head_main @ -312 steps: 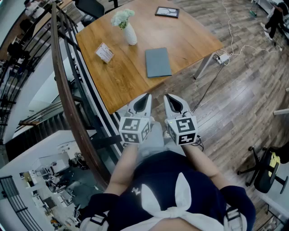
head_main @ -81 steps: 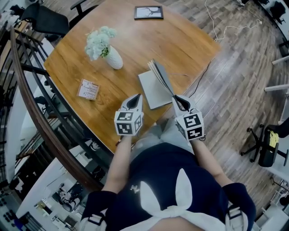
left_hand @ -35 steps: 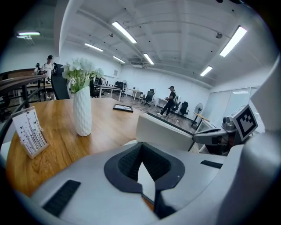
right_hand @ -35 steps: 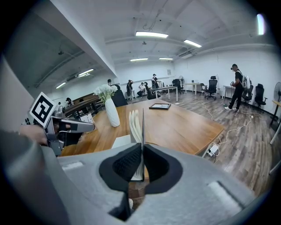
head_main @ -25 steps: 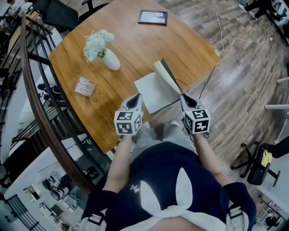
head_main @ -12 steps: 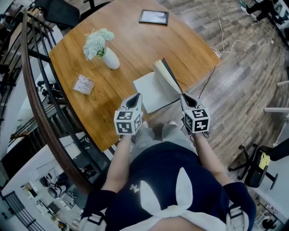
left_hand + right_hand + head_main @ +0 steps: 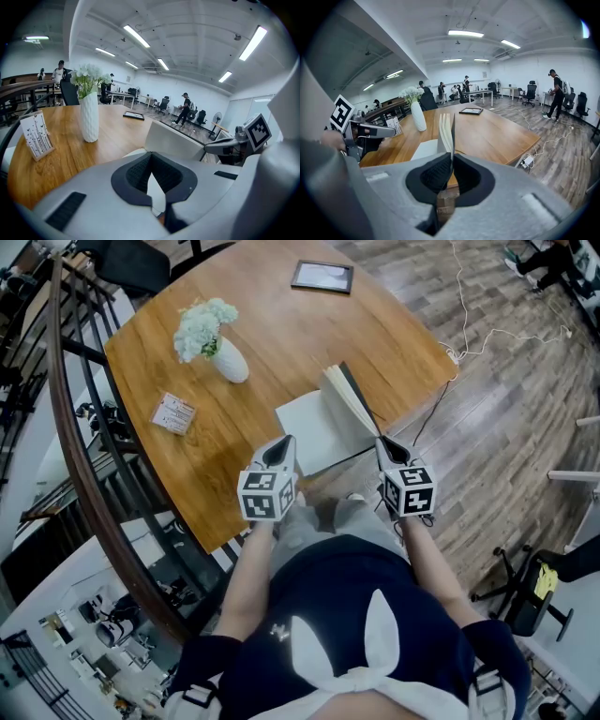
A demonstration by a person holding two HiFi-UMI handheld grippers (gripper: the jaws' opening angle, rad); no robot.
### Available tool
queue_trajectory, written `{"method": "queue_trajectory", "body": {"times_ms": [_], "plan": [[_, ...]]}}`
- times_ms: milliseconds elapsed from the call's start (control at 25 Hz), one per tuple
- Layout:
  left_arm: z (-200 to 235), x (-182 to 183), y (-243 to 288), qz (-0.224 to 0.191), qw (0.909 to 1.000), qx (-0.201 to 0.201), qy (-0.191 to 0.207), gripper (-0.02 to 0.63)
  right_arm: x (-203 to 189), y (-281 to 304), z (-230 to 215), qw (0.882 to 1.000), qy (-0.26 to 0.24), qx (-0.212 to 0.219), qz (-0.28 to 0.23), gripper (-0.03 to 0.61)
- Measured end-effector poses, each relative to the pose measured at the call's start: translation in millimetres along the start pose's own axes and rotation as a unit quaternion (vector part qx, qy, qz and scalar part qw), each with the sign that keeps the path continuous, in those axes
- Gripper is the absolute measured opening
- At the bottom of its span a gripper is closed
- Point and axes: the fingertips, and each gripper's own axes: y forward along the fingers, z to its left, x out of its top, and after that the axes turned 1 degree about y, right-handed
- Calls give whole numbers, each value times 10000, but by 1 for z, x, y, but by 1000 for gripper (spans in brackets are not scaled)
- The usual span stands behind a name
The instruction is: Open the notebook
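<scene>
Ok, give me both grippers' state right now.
Left gripper: jaws closed, holding nothing.
Right gripper: jaws closed on the cover of the notebook.

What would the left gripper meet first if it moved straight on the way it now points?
Probably the notebook: its flat white page lies just ahead of the left gripper, though depth is hard to judge.

Left hand-held gripper (image 7: 284, 442) jaws together, right hand-held gripper (image 7: 383, 441) clamped on notebook cover (image 7: 353, 400)
</scene>
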Motion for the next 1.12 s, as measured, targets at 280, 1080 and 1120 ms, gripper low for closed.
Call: {"method": "queue_trajectory", "body": {"times_ms": [280,1080,1120], "plan": [[-4,0,-2,10,10000,55,22,17,-2,-1,-7,10000,39,-1,2,23],[-13,-1,0,52,9999,135,65,17,-13,3,-34,9998,183,-102,78,23],[-13,-1,0,55,9999,143,62,17,-14,3,-35,9997,191,-109,88,23]]}}
